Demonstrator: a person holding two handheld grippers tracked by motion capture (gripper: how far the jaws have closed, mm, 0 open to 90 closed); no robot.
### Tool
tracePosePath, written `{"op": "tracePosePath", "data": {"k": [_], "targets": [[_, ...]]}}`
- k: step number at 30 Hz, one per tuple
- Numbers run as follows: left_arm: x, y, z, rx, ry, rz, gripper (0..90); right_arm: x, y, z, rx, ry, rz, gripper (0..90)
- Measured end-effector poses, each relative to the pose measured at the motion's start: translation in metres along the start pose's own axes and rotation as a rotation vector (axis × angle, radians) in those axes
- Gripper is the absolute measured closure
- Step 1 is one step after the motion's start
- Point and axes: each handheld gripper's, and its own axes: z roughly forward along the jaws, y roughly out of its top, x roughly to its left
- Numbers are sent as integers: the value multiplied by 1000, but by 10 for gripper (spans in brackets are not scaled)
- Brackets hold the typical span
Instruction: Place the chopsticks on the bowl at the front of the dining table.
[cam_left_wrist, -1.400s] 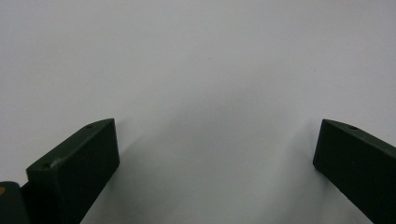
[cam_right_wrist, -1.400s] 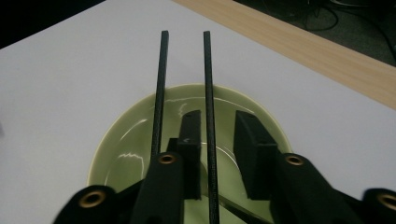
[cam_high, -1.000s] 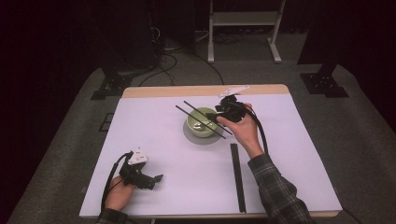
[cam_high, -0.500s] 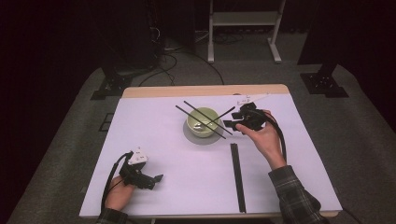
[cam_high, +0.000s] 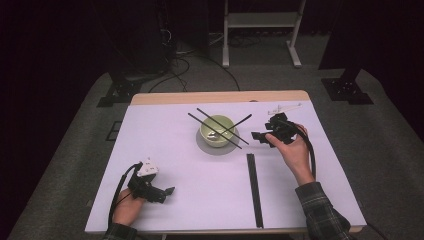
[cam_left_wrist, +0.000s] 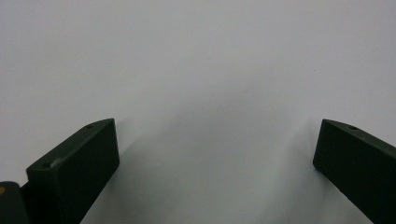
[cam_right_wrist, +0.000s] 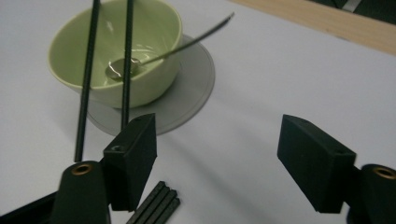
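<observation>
right tongs now off bowl

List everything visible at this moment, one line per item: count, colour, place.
bowl: one, pale green, centre of table, on the saucer
saucer: one, grey, under the bowl
chopsticks: two, black, laid across the bowl rim
spoon: one, metal, in the bowl, handle over the rim
long strip: one, black, flat on the table near the front edge
table: one, white top, wooden far edge
left gripper: black, open, front left, nothing between the jaws
right gripper: black, open, right of the bowl
</observation>
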Motion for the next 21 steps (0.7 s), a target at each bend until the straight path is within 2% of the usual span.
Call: {"op": "tracePosePath", "data": {"k": [3, 10, 21], "targets": [[0, 0, 0, 0, 0, 0, 0, -3, -1, 4, 15, 11, 7, 247], [0, 0, 0, 0, 0, 0, 0, -3, -3, 19, 47, -9, -5, 239], [0, 0, 0, 0, 0, 0, 0, 4, -4, 23, 61, -11, -39, 239]]}}
